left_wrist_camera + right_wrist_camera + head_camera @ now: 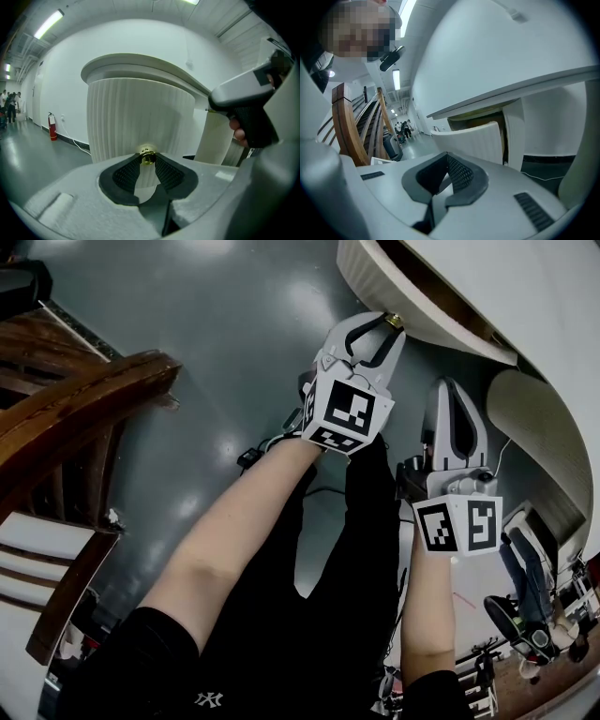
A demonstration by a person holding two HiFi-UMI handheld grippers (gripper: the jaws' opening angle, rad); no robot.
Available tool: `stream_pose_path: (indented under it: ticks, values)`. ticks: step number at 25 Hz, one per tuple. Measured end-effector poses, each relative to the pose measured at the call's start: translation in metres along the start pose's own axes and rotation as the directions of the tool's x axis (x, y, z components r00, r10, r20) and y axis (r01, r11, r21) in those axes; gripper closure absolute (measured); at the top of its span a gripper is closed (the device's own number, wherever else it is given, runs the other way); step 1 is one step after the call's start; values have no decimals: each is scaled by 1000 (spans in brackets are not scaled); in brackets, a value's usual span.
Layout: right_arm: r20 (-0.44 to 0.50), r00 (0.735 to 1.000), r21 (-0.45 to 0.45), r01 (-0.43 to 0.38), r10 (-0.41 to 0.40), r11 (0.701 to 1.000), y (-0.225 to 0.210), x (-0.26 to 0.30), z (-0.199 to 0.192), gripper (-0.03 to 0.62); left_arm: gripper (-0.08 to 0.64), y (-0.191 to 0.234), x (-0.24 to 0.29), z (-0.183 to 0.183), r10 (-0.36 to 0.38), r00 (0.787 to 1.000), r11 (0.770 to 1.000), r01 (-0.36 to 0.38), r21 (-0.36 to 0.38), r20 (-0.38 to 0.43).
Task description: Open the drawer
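Floor: glossy grey floor (216, 334) with pale light patches on it and dark cables (251, 457) lying beside the person's left forearm.
Room: white walls and a strip light (48, 24) on the ceiling; a red fire extinguisher (53, 127) stood against the wall, and a few people (10, 105) were far down the hall, too small to describe.
Furniture: a brown wooden chair (84, 418) stood at the left of the head view, well apart from the desk (525, 296).
Desk: white, with a curved front edge.
Drawer position: the drawer (375, 282) sat under the desk's front edge, its front standing out from the desk with a dark gap behind it.
Drawer facing: its convex ribbed front faced the person, with the ribs upright.
Drawer long axis: the front ran sideways along the desk's edge, from upper left to lower right in the head view.
Knob: a small gold knob (148, 157) stuck out of the front toward the left gripper.
Left gripper: the left gripper (386, 326) had its jaw tips closed around the knob, the dark pads bowed apart behind it.
Right gripper: the right gripper (446, 157) was held beside the left one, short of the drawer front, its tips together with nothing between them.
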State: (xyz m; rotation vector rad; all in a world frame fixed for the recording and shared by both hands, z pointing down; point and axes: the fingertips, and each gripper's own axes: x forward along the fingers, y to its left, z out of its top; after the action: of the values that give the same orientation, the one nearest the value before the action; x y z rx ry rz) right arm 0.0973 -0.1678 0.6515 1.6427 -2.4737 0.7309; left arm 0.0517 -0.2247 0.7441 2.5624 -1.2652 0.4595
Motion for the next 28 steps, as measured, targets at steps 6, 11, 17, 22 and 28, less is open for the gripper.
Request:
stream_pose_path:
  ticks: [6,11,17,22,28]
  values:
    - [-11,1000,0,1,-1,1000,18,-15,-4,577,454,-6,-30,-13,-12,1000,1000,12,1,-28]
    - [-18,1000,-1,2,-2,1000,33,-24,-8,577,454,-10,-52,-25,-17,999,1000,16,-5,-48]
    - [-17,1000,-2,4,-4,1000,48,-35,-12,577,454,-14,-77,-38,-27,997,1000,26,-4,-69]
    - [-23,1000,-4,0,0,1000,61,-43,-16,577,453,-17,-94,-48,-32,996,999,32,-7,-88]
    - [-29,1000,-8,-4,4,1000,75,-50,-19,577,453,-21,-112,-59,-37,993,999,36,-16,-111]
